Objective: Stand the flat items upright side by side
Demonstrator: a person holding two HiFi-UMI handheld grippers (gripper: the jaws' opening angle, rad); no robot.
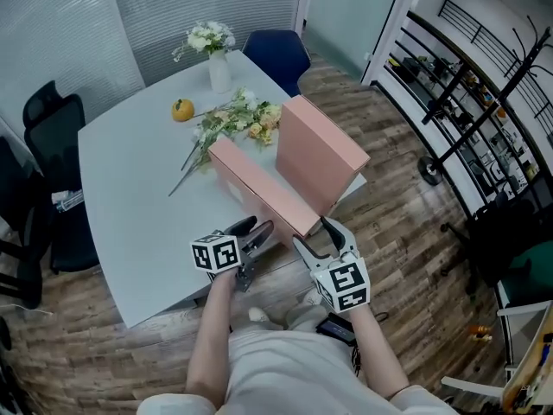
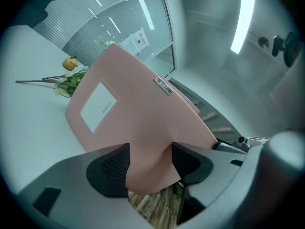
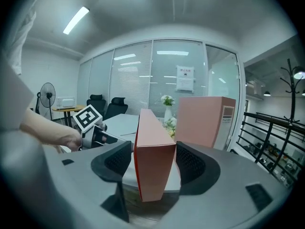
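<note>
Two flat pink boxes are on the white table (image 1: 130, 188). The far box (image 1: 315, 150) (image 3: 202, 120) stands upright near the table's right edge. The near box (image 1: 251, 180) (image 3: 152, 151) stands on its long edge to the far box's left, its near end at the table's front edge. My right gripper (image 1: 318, 236) (image 3: 153, 163) has that narrow end between its pads, which press on both sides. My left gripper (image 1: 259, 232) (image 2: 150, 163) is shut on a lower corner of the same box (image 2: 138, 113), whose broad face with a white label fills the left gripper view.
Loose flowers (image 1: 233, 124) lie just behind the boxes, with an orange fruit (image 1: 181, 109) and a vase of white flowers (image 1: 216, 59) farther back. A blue chair (image 1: 278, 54) stands beyond the table, black chairs (image 1: 52, 119) to the left, and a black railing (image 1: 484, 85) to the right.
</note>
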